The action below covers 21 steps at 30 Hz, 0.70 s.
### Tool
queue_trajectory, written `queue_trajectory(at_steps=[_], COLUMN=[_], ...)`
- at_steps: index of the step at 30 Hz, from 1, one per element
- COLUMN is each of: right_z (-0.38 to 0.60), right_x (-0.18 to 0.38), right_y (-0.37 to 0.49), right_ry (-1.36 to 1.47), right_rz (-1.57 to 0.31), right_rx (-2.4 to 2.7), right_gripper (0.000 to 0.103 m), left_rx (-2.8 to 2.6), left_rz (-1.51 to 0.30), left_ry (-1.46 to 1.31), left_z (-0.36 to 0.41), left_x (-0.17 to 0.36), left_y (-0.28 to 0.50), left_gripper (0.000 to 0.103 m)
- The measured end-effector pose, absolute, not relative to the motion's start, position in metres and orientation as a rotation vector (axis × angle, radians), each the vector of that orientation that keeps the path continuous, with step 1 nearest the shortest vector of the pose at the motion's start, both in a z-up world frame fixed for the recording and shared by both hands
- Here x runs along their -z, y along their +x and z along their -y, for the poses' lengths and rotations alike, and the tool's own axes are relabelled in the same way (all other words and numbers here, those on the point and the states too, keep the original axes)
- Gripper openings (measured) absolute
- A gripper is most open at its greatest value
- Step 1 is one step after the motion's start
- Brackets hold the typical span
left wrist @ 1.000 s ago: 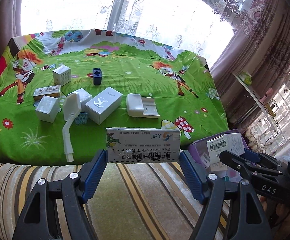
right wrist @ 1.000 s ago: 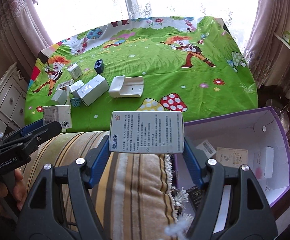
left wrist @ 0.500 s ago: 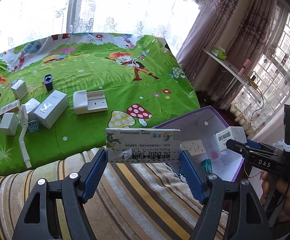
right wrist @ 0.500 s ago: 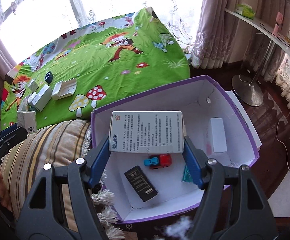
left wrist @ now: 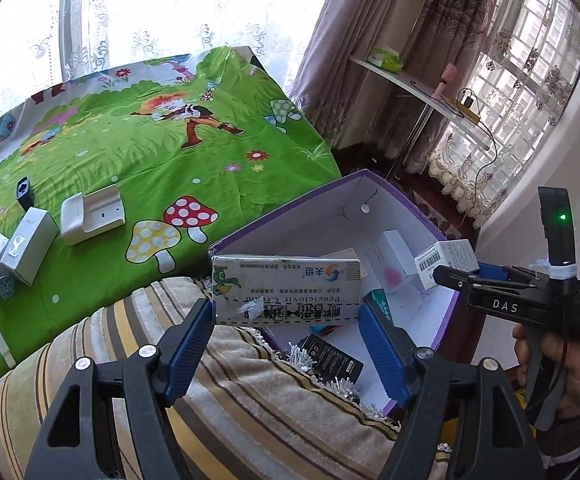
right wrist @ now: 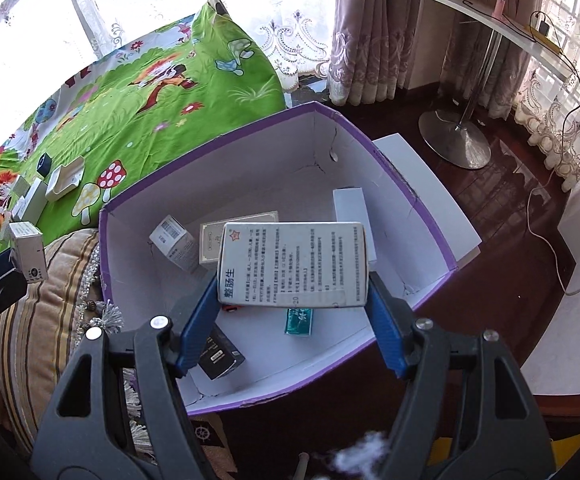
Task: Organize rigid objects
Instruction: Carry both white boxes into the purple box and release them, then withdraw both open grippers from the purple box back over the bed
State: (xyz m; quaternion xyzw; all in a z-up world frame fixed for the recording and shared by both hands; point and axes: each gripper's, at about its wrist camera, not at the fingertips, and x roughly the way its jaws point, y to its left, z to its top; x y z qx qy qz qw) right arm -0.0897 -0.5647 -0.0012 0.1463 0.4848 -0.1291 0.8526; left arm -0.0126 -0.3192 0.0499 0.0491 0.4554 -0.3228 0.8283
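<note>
My left gripper is shut on a white medicine box with a green cartoon figure, held above a striped cushion just left of the purple-rimmed carton. Over that carton's inside, my right gripper is shut on a white box printed with text. In the carton lie a black box, a teal packet, a barcode box, a beige box and a white box. A red toy is mostly hidden under the held box.
A green cartoon cloth covers the table at the left, bearing a white holder, several white boxes and a small dark block. The striped cushion borders the carton. A metal stand base and a cable lie on the dark floor.
Both grippers have swung right, away from the table, each still gripping its box. The right one now hangs over the open carton; the left one has come up to its edge.
</note>
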Motion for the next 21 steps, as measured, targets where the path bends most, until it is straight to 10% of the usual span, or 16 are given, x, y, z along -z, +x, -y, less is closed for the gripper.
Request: queue_trajectory(at_steps=[21], right_z=[0.536], right_x=[0.025], right_y=[-0.088], right_ry=[0.257], right_rz=[-1.143], right_rx=[0.135], right_gripper=[0.081], left_rx=[0.701], left_rz=[-1.062], left_ry=[0.045], left_z=[0.331], left_x=[-0.038], left_y=[0.019], left_gripper=[0.079])
